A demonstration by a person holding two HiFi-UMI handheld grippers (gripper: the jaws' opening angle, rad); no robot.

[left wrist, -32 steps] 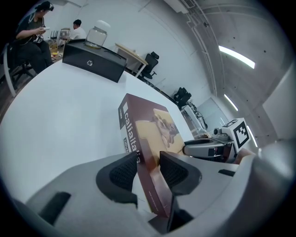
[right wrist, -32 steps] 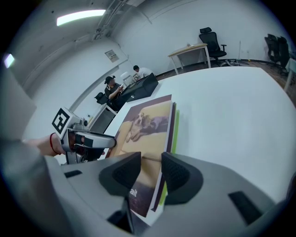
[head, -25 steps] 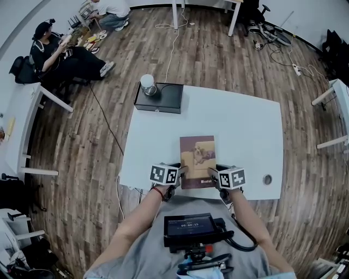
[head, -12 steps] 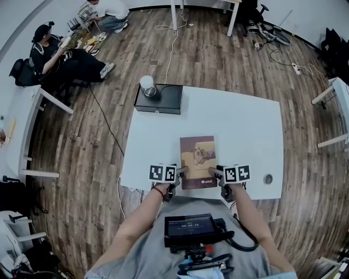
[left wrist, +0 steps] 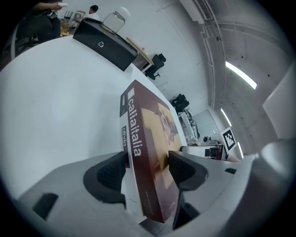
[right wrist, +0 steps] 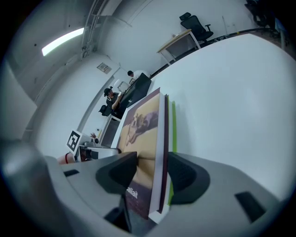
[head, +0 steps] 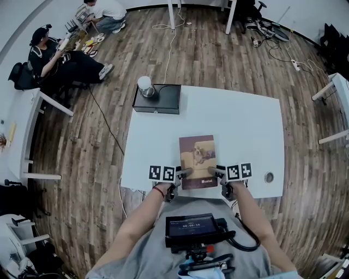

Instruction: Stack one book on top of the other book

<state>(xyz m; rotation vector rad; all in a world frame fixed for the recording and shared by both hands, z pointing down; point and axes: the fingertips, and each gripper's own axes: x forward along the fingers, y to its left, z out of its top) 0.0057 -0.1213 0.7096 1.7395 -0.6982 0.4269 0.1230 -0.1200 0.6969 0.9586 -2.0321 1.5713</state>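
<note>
"Lying where, those 2 books?"

"Stacked near the front edge of the white table (head: pixel 245 125). Brown-covered top book (head: pixel 197 158) flat on the lower book (right wrist: pixel 173 134), showing mostly as a green and white edge underneath."

"Clamped on the left?"

"Straddled, not squeezed. Looking along the left gripper (left wrist: pixel 145 169): dark pads either side of the stack's left edge toward its near end, just been opening, both books between them, let go."

"Same on the right?"

"Same. Let go by the right gripper (right wrist: pixel 150 173) too, spread wide after just opening, with the stack's right edge between the pads: picture cover toward 1 pad, green edge toward the other."

"Squared up?"

"Looks so from the head view, with only the top cover visible there."

"Anything else on the table?"

"Sitting at the far-left corner, a black box (head: pixel 161 99) with a pale round jar (head: pixel 144 83) on top, well apart from the books. Beyond, on the wooden floor (head: pixel 207 49), a seated person in dark clothes (head: pixel 54 54) and a person in a white top (head: pixel 112 10)."
</note>
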